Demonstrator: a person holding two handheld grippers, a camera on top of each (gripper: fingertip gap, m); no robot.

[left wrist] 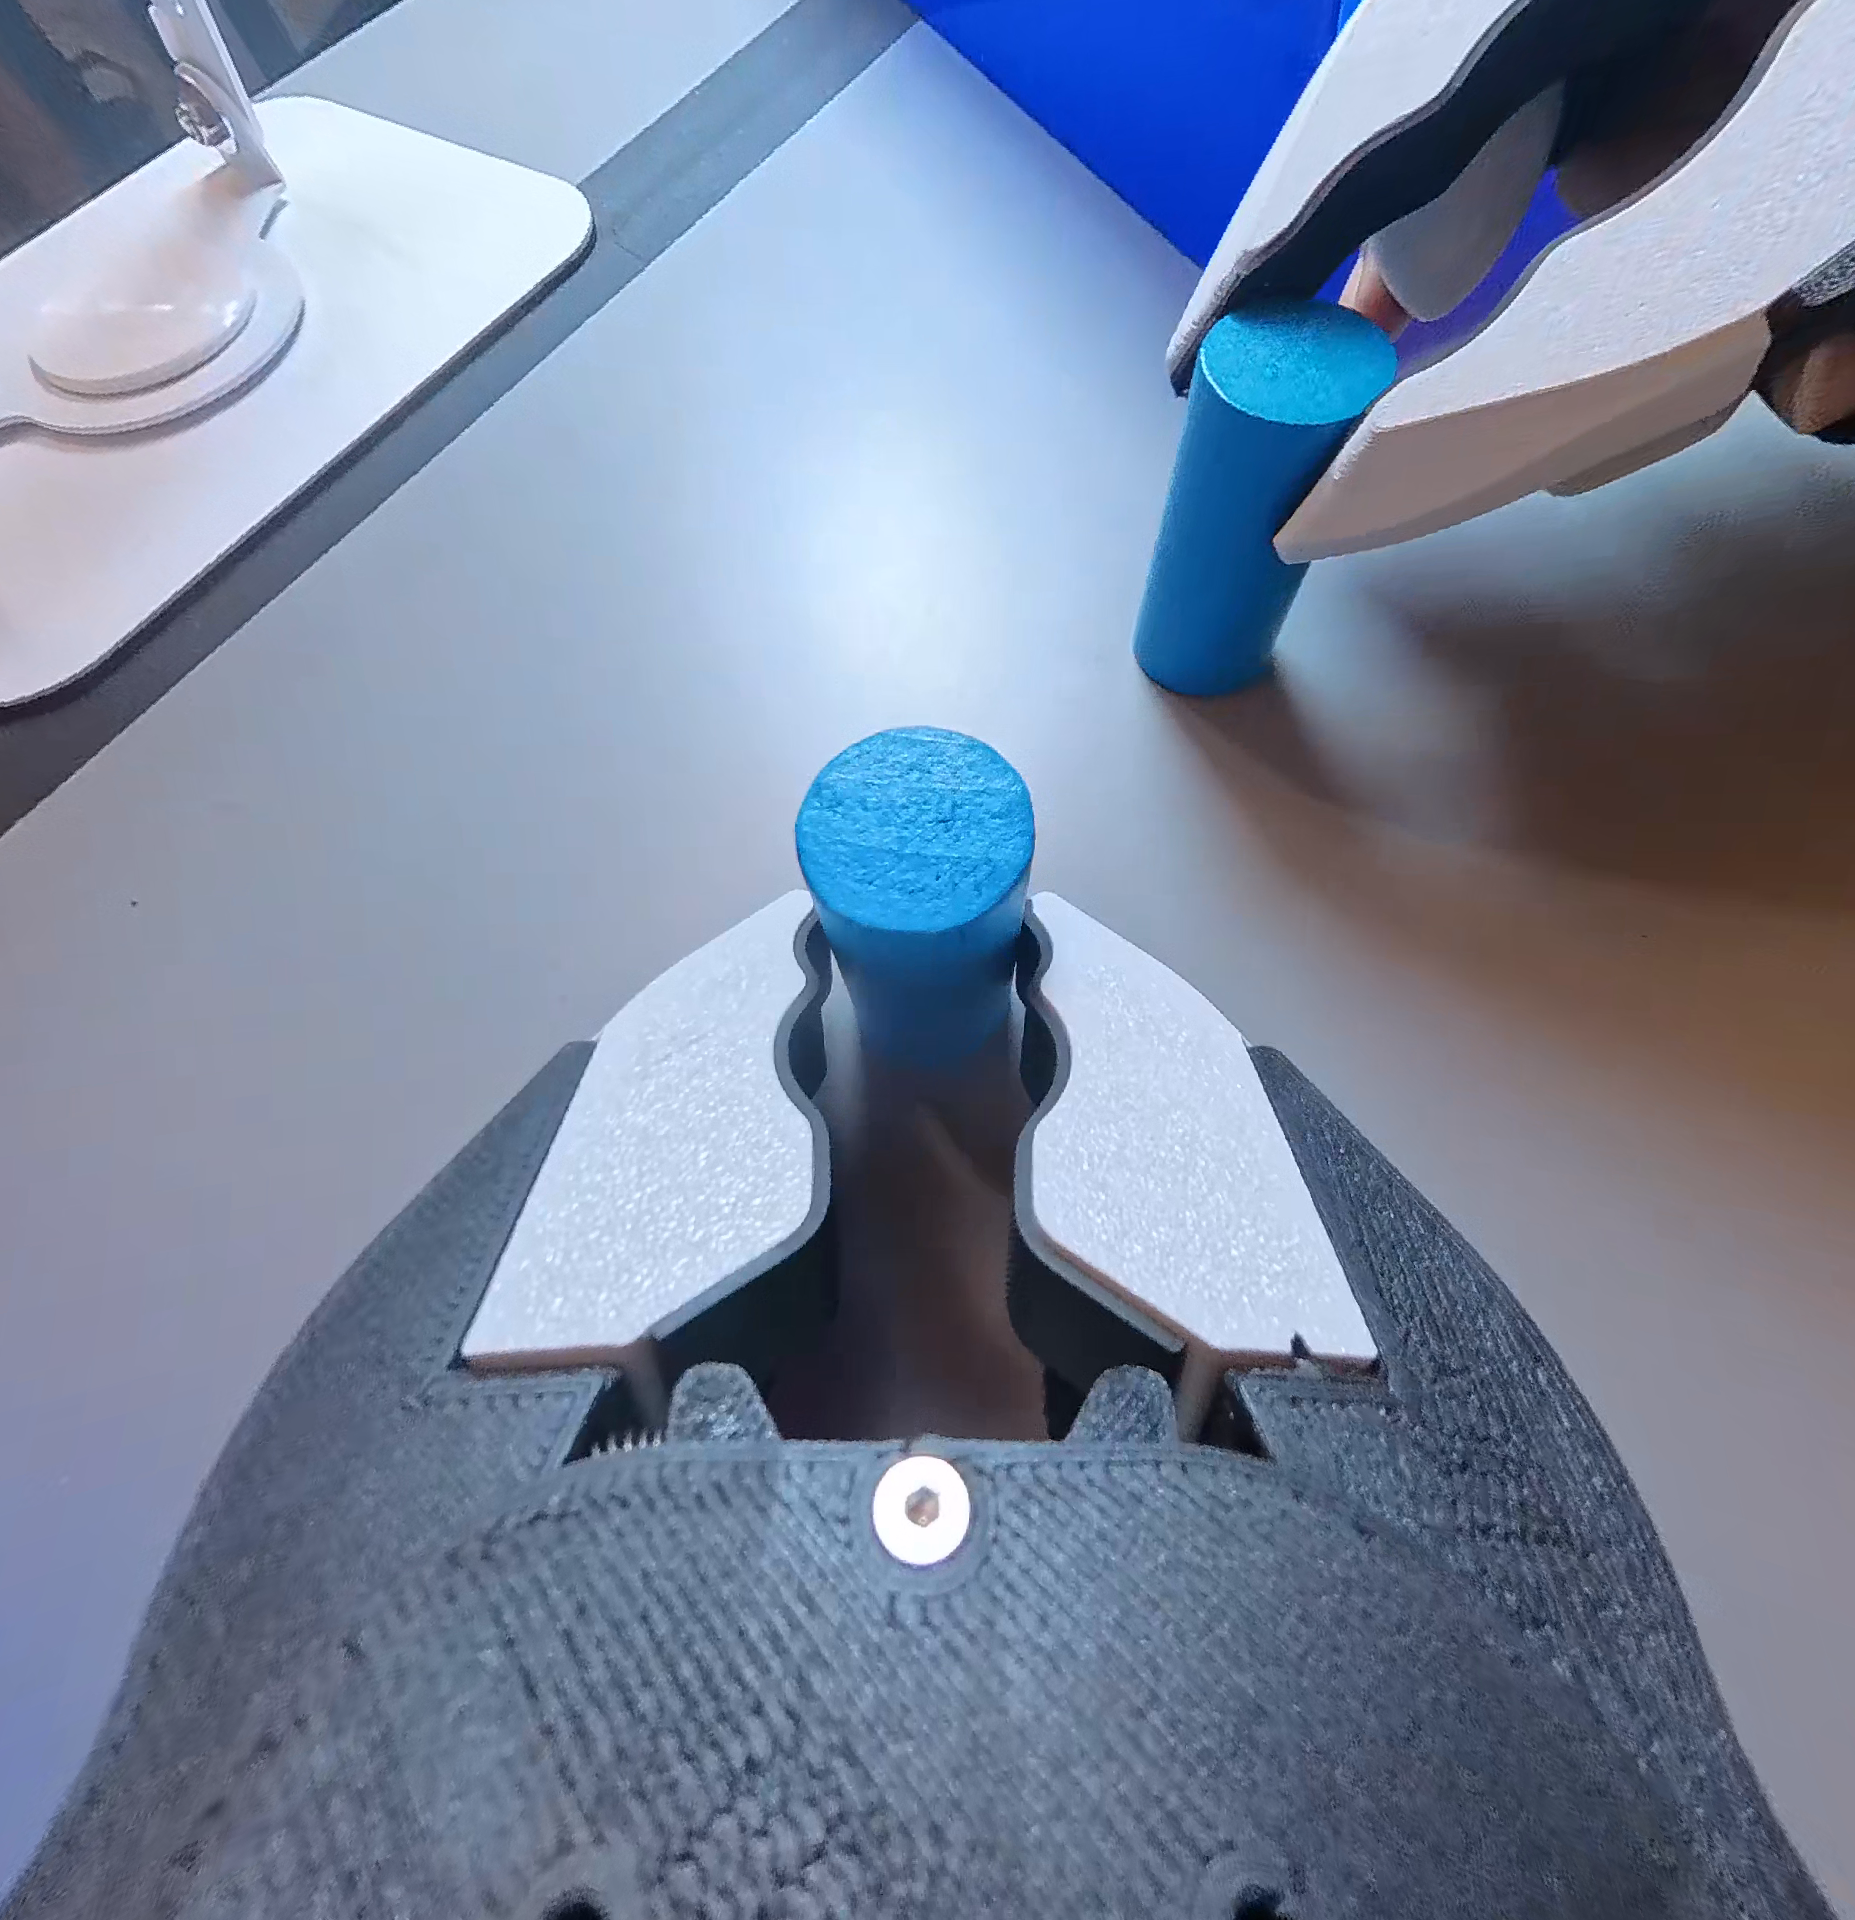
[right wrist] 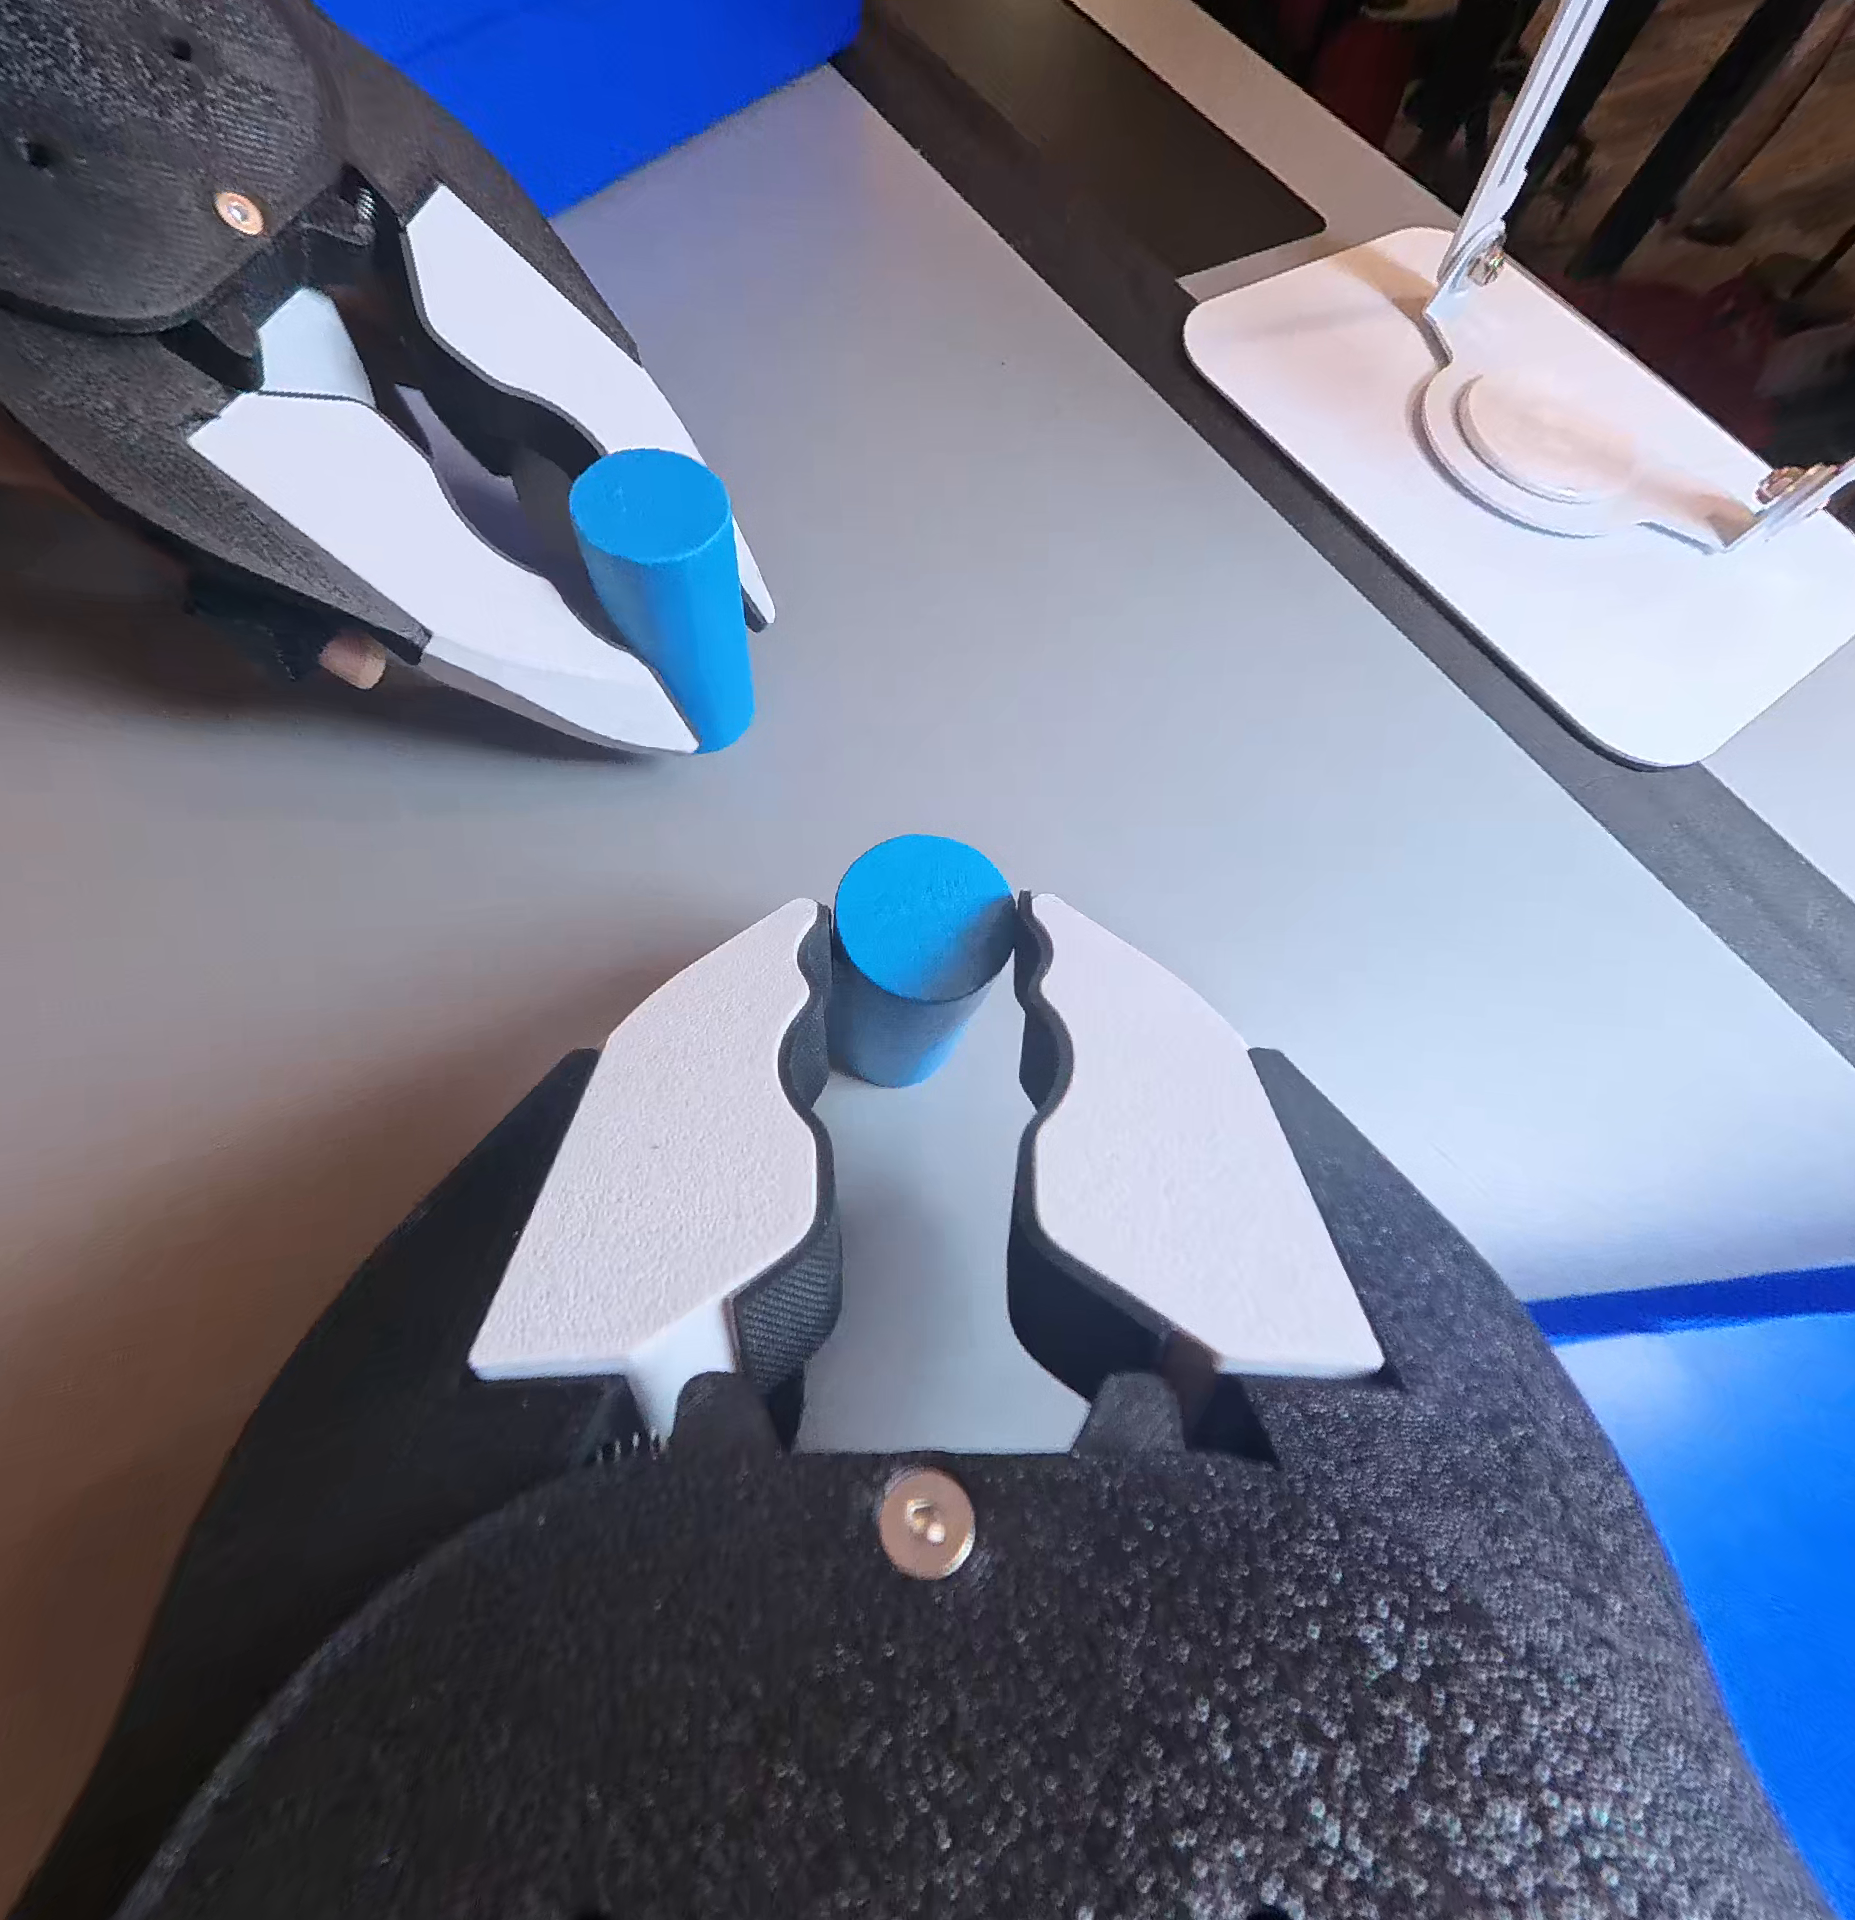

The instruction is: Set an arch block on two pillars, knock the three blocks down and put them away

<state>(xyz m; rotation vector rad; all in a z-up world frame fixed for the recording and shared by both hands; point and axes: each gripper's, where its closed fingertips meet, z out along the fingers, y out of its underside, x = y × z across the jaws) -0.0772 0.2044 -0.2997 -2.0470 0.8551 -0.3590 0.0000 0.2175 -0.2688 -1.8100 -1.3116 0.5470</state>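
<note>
Nearest in the left wrist view, the left gripper (left wrist: 918, 935) is clamped on one upright blue pillar (left wrist: 915, 821) at centre. At 1 o'clock, the right gripper (left wrist: 1276, 447) clamps the second pillar (left wrist: 1229, 520), which stands tilted on the grey table (left wrist: 694, 571). Count: two pillars, two grippers; no arch block is visible. Farthest, at 12 o'clock, a blue bin (left wrist: 1110, 94); at 10 o'clock, a white stand base (left wrist: 227, 343). Judged progress: pillars being placed; arch, knock-down and storage remain.
</note>
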